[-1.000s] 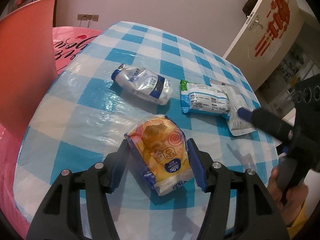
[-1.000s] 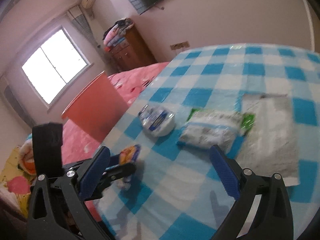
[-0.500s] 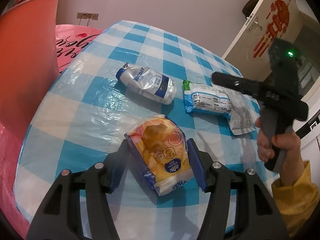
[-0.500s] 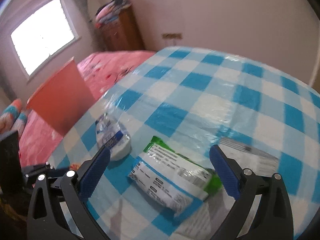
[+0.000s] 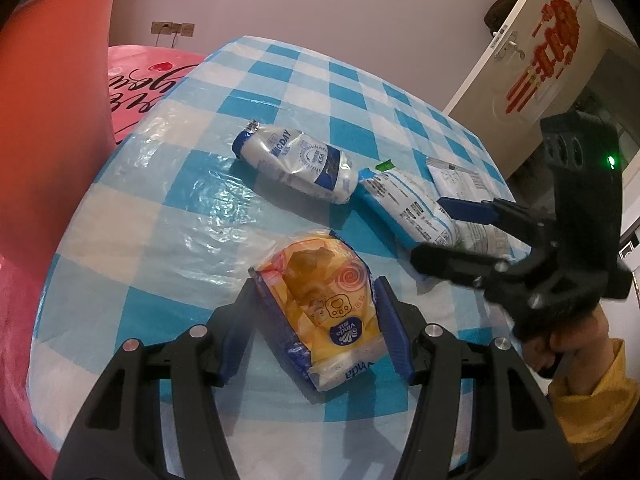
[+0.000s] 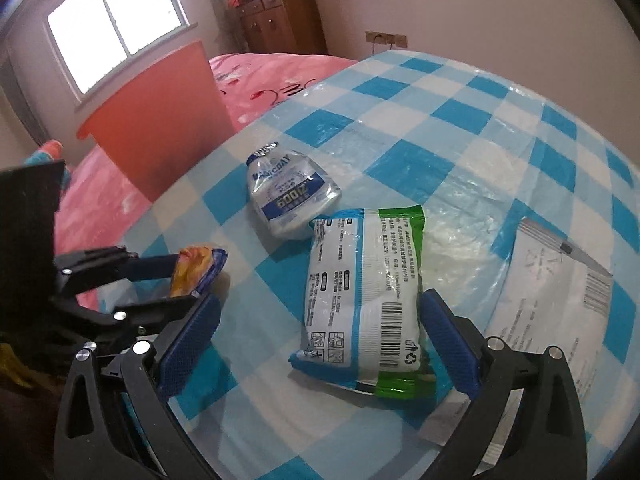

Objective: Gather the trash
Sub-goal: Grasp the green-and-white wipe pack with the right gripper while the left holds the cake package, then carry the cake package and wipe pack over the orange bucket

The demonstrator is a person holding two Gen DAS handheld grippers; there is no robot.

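Observation:
My left gripper (image 5: 316,304) is shut on an orange and yellow snack bag (image 5: 320,300) that rests on the blue checked table (image 5: 160,220). In the right wrist view the same gripper (image 6: 192,284) holds the bag (image 6: 196,264) at the left. My right gripper (image 6: 320,300) stands open low over a white, blue and green packet (image 6: 360,292). The right pad sits at the packet's edge and the left pad is well apart. The left wrist view shows that gripper (image 5: 448,236) over the packet (image 5: 404,208). A crumpled blue and white pouch (image 6: 286,196) lies just beyond.
A flat white mailer bag (image 6: 552,300) lies right of the packet, partly under it. An orange bin (image 6: 160,120) stands off the table's far left edge, beside a pink bed (image 6: 280,76). A white door (image 5: 520,60) is behind the table. A hand in a yellow sleeve (image 5: 588,392) holds the right gripper.
My right gripper has swung down and rolled, coming in over the white and green packet, which now lies between its fingers. The left gripper and snack bag have stayed put.

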